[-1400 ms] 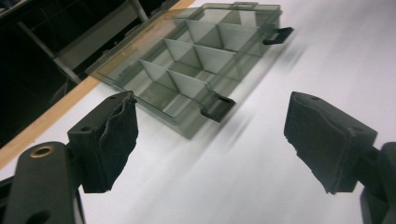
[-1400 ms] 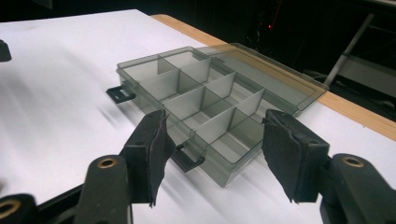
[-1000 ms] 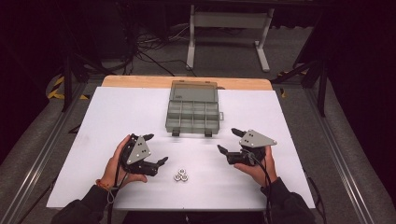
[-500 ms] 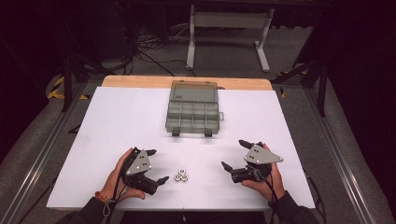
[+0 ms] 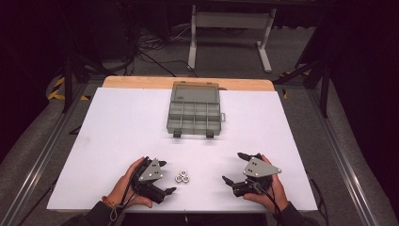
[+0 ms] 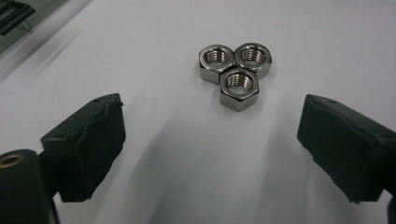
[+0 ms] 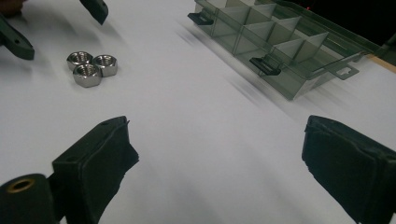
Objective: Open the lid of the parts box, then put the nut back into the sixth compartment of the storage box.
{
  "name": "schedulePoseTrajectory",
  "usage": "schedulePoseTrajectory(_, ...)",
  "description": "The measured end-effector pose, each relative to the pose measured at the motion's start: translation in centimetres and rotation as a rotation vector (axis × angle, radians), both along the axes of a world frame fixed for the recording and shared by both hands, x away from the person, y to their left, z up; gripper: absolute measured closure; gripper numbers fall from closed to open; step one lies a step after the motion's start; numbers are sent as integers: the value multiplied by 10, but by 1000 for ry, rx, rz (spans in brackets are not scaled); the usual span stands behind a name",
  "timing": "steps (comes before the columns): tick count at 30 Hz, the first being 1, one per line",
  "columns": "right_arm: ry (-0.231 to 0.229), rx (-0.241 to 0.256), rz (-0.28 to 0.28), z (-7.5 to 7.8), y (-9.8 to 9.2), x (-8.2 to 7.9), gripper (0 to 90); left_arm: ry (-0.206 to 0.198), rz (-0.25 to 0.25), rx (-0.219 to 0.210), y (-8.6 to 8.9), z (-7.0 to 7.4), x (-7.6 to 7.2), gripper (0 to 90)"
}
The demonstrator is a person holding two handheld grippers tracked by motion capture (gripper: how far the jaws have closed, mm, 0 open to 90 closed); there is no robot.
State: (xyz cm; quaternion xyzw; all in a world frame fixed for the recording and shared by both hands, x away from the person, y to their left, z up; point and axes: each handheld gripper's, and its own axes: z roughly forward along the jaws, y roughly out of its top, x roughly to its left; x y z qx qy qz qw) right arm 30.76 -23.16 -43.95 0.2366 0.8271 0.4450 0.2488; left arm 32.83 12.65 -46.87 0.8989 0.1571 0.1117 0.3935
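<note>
Organizer box (image 7: pixel 289 51) is cut off at the right gripper view's top edge. Left gripper (image 5: pixel 165 176) low, jaws wide, empty; three nuts (image 6: pixel 235 70) lie just ahead, touching. Right gripper (image 5: pixel 234 168) wide, empty.

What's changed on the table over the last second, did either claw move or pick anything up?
Both hands drew back toward the person's edge of the table: the left claw and the right claw now sit lower in the high view, each open and empty. Nothing was taken hold of. The three nuts lie clustered in the same spot, and the compartment box stays open where it was.
</note>
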Motion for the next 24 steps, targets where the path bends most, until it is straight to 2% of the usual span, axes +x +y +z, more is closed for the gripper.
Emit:
schedulePoseTrajectory(2,9,9,-7,-1,-2,1,89,11,3,-3,-4,0,2,111)
schedulePoseTrajectory(3,11,2,-9,-2,-3,1,93,21,1,-15,-6,0,3,157)
schedulePoseTrajectory(6,8,-4,-8,-3,-2,2,101,37,1,6,-10,1,6,285)
schedulePoseTrajectory(7,8,-4,-8,-3,-2,2,101,41,0,18,-11,1,7,285)
schedulePoseTrajectory(8,6,-1,-9,-2,-3,2,102,64,2,14,-11,2,8,308)
schedulePoseTrajectory(9,7,14,-13,-1,-4,2,106,78,-3,9,-11,2,8,411)
schedulePoseTrajectory(12,6,15,-18,-1,-5,1,106,98,-1,1,-12,2,9,449)
schedulePoseTrajectory(18,3,7,-22,-1,-6,-2,112,93,8,19,-18,4,7,519)
schedulePoseTrajectory(22,1,0,-18,-1,-3,-3,116,93,-3,14,-20,4,6,572)
schedulePoseTrajectory(24,-3,-3,-15,-1,-2,-3,117,87,-23,12,-19,3,6,628)
